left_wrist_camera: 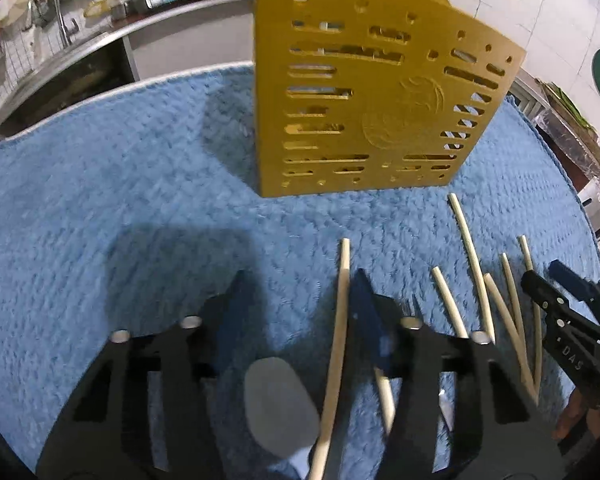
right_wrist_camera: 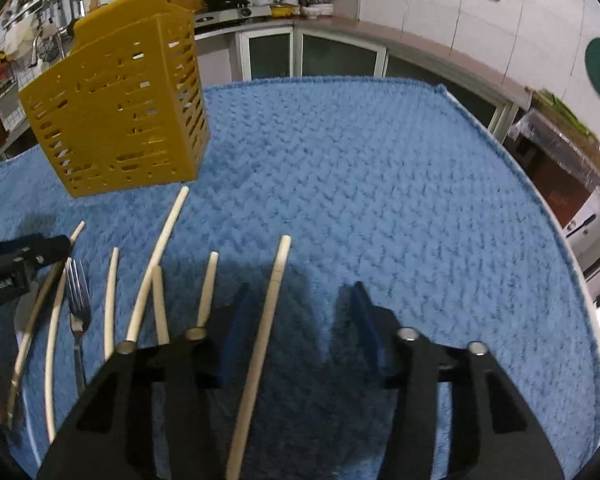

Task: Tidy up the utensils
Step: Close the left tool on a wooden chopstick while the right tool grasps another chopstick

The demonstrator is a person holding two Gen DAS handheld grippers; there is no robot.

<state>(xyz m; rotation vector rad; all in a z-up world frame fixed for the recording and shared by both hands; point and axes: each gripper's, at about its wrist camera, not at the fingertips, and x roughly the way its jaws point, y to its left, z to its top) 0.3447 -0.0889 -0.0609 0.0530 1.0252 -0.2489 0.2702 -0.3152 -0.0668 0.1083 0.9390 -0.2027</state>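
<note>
**Both tools low over the chopsticks, nothing picked up**

My left tool [left_wrist_camera: 296, 292] sits at the bottom middle of its view, partly open. A spoon [left_wrist_camera: 278, 408] lies between its fingers and one pale chopstick [left_wrist_camera: 336, 360] runs up just inside the right finger, but neither pad presses on anything.

My right tool [right_wrist_camera: 300, 300] is also about half open, with a single chopstick [right_wrist_camera: 264, 352] lying loose between its fingers, not clamped.

Further out, in the lower left of the right view, a fork [right_wrist_camera: 77, 300] lies among more scattered chopsticks [right_wrist_camera: 156, 264]. Everything rests on a blue towel [right_wrist_camera: 380, 180] covering the worktop.

The yellow slotted utensil holder [right_wrist_camera: 120, 116] stands upright in the upper left of the right view, and top centre of the left view, just beyond the chopstick tips.
</note>
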